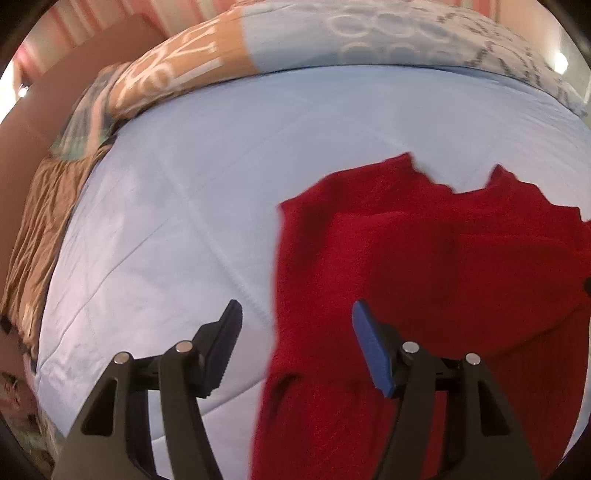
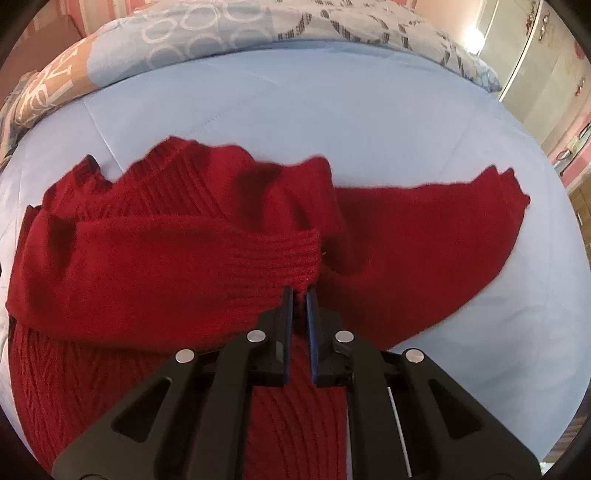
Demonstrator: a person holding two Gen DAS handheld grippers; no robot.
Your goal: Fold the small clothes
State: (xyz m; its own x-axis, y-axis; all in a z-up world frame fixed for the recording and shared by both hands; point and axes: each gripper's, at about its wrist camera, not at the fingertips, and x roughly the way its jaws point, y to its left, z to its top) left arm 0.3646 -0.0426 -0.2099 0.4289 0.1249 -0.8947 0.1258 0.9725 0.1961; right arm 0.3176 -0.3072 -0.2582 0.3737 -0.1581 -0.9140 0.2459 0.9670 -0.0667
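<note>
Right gripper (image 2: 300,291) closed, blue pads pinching the ribbed cuff edge of a sleeve (image 2: 166,254) of the red knit sweater (image 2: 406,236). Left gripper (image 1: 297,314) open, nothing between the pads, hanging over the sweater's left edge (image 1: 424,258), one finger over bare sheet, the other over red knit; contact with the fabric not clear.

Biggest first: light blue bedsheet (image 2: 332,110) filling both views, seams crossing it. Patterned duvet (image 2: 221,26) bunched along the far edge of the bed, orange, blue and grey patches with ring prints. Brown pleated bed skirt (image 1: 40,229) down the left side in the left wrist view. Sweater spread on the sheet, one sleeve folded across the body toward the middle, the other sleeve (image 2: 461,206) lying flat out to the right on the sheet. Ribbed hem or collar wavy at the far side. Pale cabinet (image 2: 546,55) at far right, blurred.
</note>
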